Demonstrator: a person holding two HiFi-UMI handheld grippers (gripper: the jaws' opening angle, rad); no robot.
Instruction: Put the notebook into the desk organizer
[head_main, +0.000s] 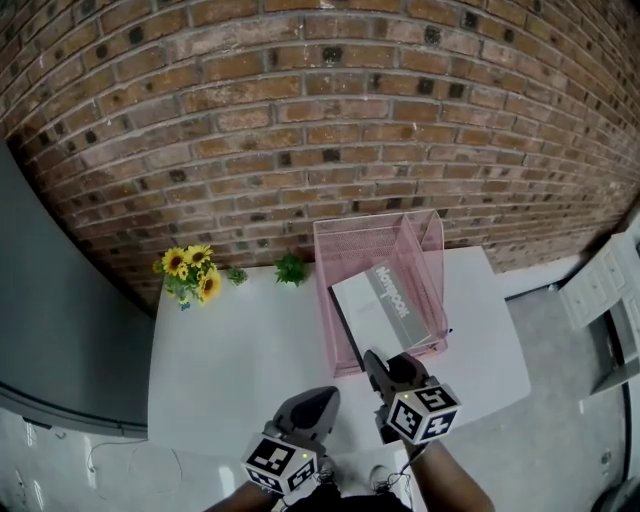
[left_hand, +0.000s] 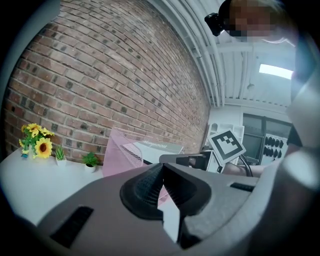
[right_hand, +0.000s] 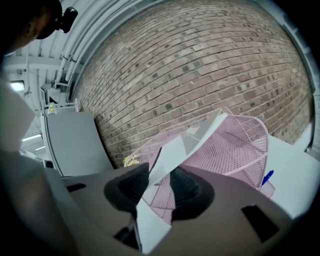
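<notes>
Right gripper view: the notebook (right_hand: 185, 145) runs edge-on between the jaws of the right gripper (right_hand: 157, 187), which stand partly apart. Mesh shows between the cover and one pad, so I judge it is no longer gripped. The book lies tilted inside the pink desk organizer (head_main: 345, 240), its near corner towards that gripper. The step in hand looks like letting go: widen a little more, then back straight out along the cover, so neither pad drags the book off the near wall. The organizer holds nothing else that I can see (a blue pen (right_hand: 266, 176) sits at its right corner, inside or out I cannot tell). The left gripper (left_hand: 162, 182) is closed and empty, near on the left.
</notes>
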